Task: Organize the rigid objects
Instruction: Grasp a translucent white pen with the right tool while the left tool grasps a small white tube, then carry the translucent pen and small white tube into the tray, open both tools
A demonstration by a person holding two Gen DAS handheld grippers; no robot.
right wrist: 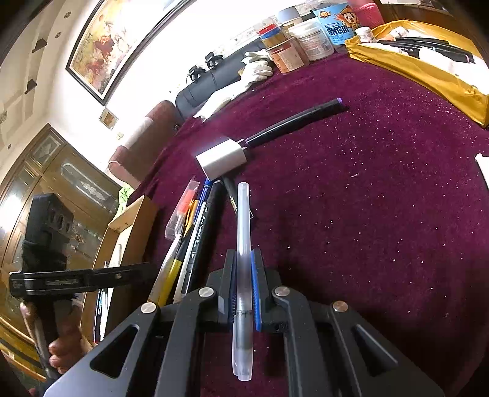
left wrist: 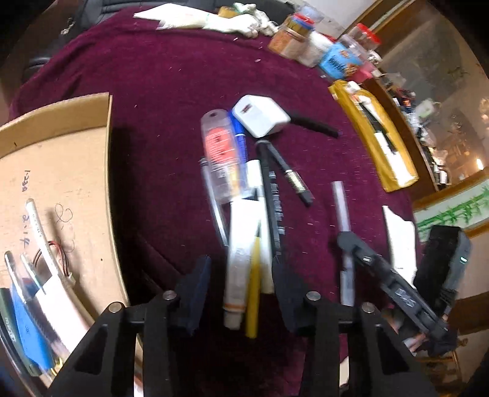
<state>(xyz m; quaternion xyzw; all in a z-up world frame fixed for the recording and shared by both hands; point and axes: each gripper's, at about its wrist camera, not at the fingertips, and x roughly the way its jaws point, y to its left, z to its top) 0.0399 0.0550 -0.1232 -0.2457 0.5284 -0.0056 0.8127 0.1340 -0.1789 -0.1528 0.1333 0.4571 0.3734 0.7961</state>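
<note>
A pile of pens and markers (left wrist: 253, 220) lies on the maroon tablecloth (left wrist: 152, 76), with a white charger block (left wrist: 259, 116) at its far end. My left gripper (left wrist: 241, 274) is open, its fingers either side of a white tube and a yellow pen (left wrist: 253, 290). My right gripper (right wrist: 243, 262) is shut on a clear frosted pen (right wrist: 243, 229), held above the cloth; the pen also shows in the left wrist view (left wrist: 343, 213). The charger (right wrist: 221, 158) and a black marker (right wrist: 293, 125) lie ahead of it.
An open cardboard box (left wrist: 61, 171) with pens and cards inside stands at the left. A yellow padded envelope (left wrist: 376, 137) holding items lies at the right. Jars and snack packets (left wrist: 321, 45) and white gloves (left wrist: 244, 21) line the far table edge.
</note>
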